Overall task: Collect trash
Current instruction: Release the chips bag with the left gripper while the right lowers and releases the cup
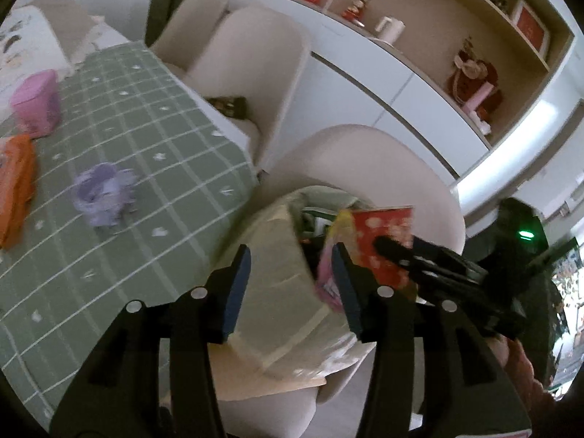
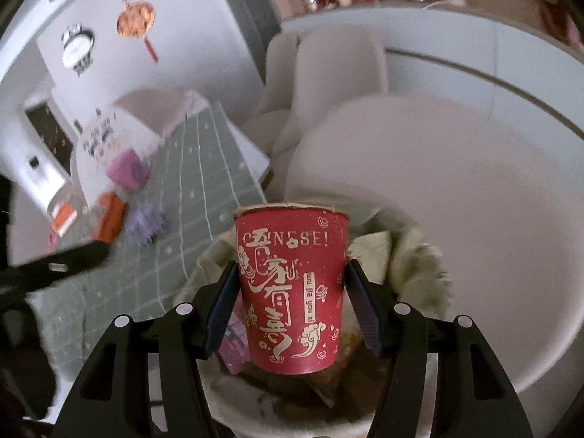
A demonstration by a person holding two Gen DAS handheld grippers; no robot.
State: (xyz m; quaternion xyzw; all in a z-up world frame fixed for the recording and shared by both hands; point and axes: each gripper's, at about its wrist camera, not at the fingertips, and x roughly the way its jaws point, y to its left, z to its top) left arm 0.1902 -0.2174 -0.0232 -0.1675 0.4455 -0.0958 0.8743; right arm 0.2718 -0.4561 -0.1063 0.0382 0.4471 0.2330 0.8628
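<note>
My right gripper (image 2: 290,303) is shut on a red paper cup (image 2: 292,288) with gold lettering, held upright over the open mouth of a pale plastic trash bag (image 2: 412,255) that sits on a beige chair. The same cup (image 1: 379,241) and the right gripper's fingers (image 1: 430,259) show in the left wrist view above the bag (image 1: 277,284). My left gripper (image 1: 292,288) is open and empty, just in front of the bag. A crumpled purple wrapper (image 1: 104,193) lies on the green checked tablecloth (image 1: 146,146).
A pink container (image 1: 36,104) and an orange packet (image 1: 14,182) lie on the table's left side. Beige chairs (image 1: 255,58) stand along the table's far edge. A white cabinet with shelves of ornaments (image 1: 401,54) lines the wall behind.
</note>
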